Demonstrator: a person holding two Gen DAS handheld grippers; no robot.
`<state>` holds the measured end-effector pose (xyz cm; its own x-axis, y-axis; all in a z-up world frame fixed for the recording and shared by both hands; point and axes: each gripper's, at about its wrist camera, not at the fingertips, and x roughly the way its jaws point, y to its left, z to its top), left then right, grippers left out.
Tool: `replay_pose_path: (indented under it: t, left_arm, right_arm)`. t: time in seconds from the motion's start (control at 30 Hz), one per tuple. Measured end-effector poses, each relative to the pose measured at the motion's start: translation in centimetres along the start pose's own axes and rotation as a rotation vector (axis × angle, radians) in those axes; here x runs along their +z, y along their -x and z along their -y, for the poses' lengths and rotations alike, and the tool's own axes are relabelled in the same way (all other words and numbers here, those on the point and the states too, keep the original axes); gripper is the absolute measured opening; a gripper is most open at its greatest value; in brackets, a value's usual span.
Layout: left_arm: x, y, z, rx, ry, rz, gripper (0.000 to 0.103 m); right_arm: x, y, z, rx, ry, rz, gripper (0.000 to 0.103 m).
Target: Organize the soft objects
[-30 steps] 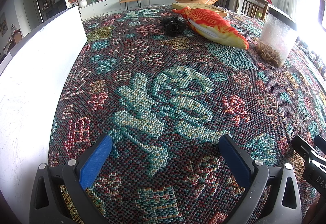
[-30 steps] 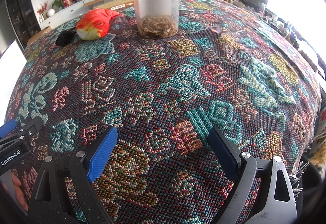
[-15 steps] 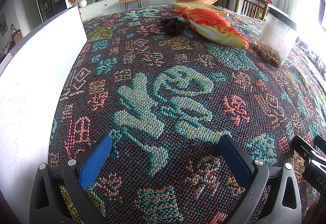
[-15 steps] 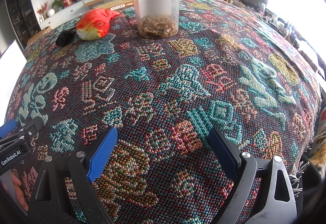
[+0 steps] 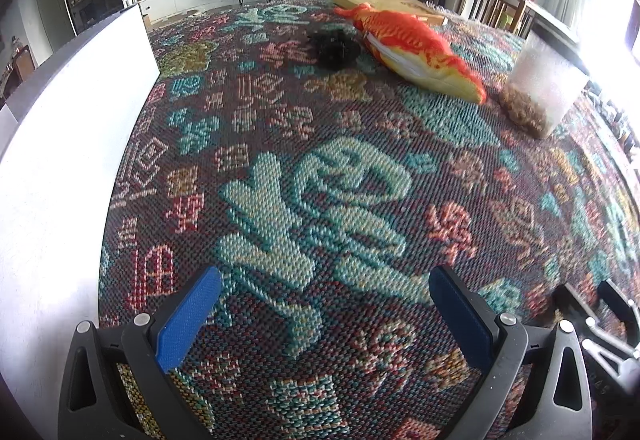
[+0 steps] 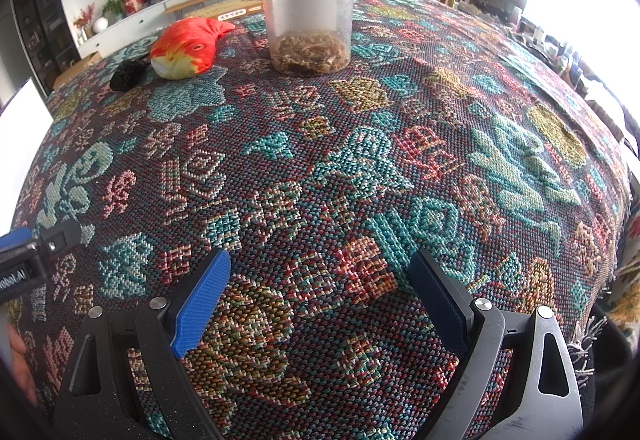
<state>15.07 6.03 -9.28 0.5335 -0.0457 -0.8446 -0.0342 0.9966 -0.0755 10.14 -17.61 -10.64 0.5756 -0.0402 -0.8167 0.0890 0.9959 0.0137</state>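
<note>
An orange and yellow fish plush (image 5: 408, 48) lies at the far side of the patterned woven cloth (image 5: 320, 168), with a small black soft object (image 5: 334, 48) touching its left side. Both show in the right wrist view too: the fish plush (image 6: 184, 48) and the black object (image 6: 126, 74) at far left. My left gripper (image 5: 324, 304) is open over bare cloth near the front edge, far from both. My right gripper (image 6: 320, 292) is also open with nothing between its blue pads. Each gripper shows at the edge of the other's view.
A clear plastic jar (image 6: 310, 12) with a black lid and brown contents stands right of the fish. A tall white panel (image 5: 60, 160) runs along the left side of the cloth. Chairs and a sideboard with a TV stand beyond the table. A hand (image 6: 16, 352) shows at lower left.
The left wrist view has shifted slightly and is blurred at its right edge, so the left gripper has stirred a little. The right gripper and the objects have not moved.
</note>
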Motion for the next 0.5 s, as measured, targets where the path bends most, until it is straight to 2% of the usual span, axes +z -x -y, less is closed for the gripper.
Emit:
replay_pose_path:
  t: [0.1,0.23,0.37,0.5]
  left_arm:
    - [2.6,1.9,-0.2,-0.048,0.025,0.045,0.103]
    - [7.1,3.1,-0.5,-0.083,0.006,0.085,0.103]
    - [11.8,1.5,-0.6,-0.105,-0.013,0.060,0.103]
    - [15.7,-1.8,-0.1,-0.093,-0.021,0.026,0.103]
  right_arm:
    - [0.0,0.0,0.0,0.000,0.000,0.000,0.093]
    - [0.0,0.0,0.0,0.000,0.000,0.001,0.093]
    - [0.0,0.0,0.0,0.000,0.000,0.001,0.093]
    - [-0.1,0.0,0.0,0.000,0.001,0.001,0.093]
